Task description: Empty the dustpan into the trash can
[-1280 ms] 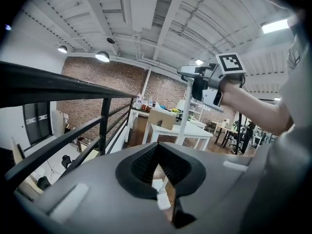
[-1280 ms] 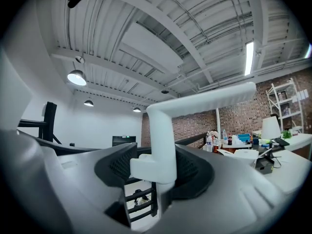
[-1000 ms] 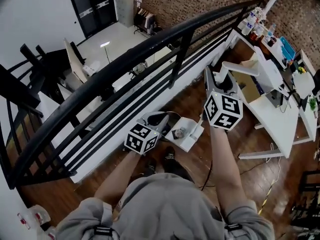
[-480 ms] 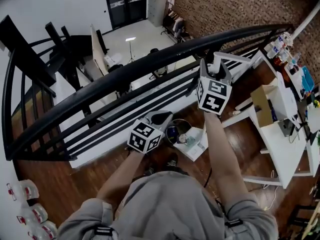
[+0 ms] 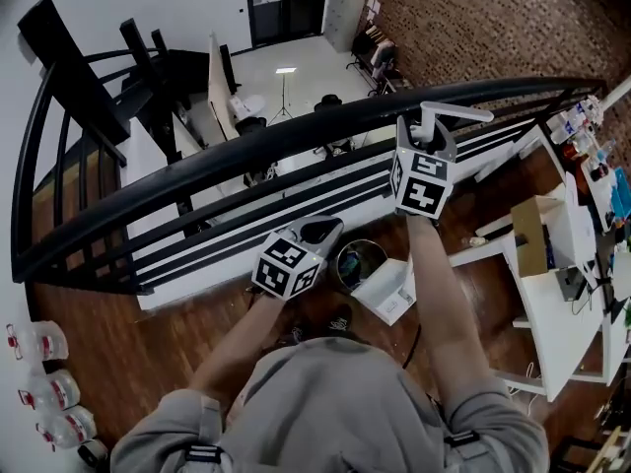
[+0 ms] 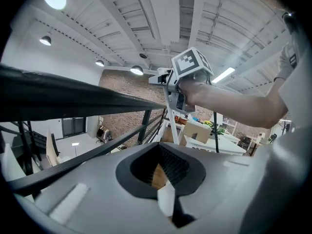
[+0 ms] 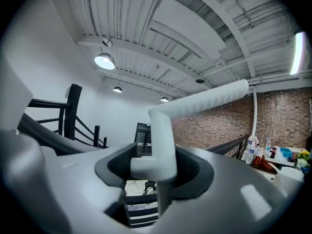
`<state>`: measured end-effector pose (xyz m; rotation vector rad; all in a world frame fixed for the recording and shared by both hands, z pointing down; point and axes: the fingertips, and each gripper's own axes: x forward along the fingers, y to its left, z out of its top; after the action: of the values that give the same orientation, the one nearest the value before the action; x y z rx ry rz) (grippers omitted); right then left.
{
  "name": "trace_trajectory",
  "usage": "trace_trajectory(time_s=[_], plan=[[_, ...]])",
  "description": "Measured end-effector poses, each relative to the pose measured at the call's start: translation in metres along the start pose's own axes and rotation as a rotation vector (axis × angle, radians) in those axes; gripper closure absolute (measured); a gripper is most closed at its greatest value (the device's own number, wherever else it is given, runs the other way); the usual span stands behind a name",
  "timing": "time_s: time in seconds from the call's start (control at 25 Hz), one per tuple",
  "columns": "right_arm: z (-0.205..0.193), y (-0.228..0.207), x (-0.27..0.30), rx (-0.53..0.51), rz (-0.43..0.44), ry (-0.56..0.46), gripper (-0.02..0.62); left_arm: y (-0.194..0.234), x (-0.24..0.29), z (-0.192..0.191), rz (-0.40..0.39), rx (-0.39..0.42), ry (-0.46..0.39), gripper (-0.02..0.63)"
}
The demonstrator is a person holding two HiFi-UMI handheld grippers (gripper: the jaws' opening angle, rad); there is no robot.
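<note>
Dustpan low, just beside trash can, mouth not yet over can. Can't tell if pan rests on floor.

Its long white handle clamped in right gripper, near bent top.

Left gripper by can rim, jaws pinched on thin white piece I can't identify.

Risks, my judgement:
- Grip far from pan, so pan may swing or tip early and spill on floor.
- Handle top may knock railing.
- Pan edge could shove can.
</note>
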<state>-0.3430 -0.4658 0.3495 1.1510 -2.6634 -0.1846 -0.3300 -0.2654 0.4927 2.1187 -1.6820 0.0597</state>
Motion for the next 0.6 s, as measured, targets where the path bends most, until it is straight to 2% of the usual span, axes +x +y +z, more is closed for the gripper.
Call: trace_trajectory(time_s=[0.16, 0.36, 0.48, 0.6], plan=[[0.003, 0.001, -0.005, 0.005, -0.002, -0.009, 0.391, 0.004, -0.004, -0.003, -0.006, -0.005, 0.005, 0.601], [0.004, -0.019, -0.028, 0.033, -0.025, -0.017, 0.391, -0.012, 0.002, -0.002, -0.071, 0.017, 0.019, 0.601], [0.001, -0.045, -0.049, 0.063, -0.069, -0.018, 0.391, -0.029, 0.011, -0.004, -0.126, 0.042, 0.033, 0.601], [-0.005, -0.083, -0.09, 0.111, -0.156, -0.023, 0.391, -0.054, 0.021, -0.009, -0.207, 0.068, 0.05, 0.601]])
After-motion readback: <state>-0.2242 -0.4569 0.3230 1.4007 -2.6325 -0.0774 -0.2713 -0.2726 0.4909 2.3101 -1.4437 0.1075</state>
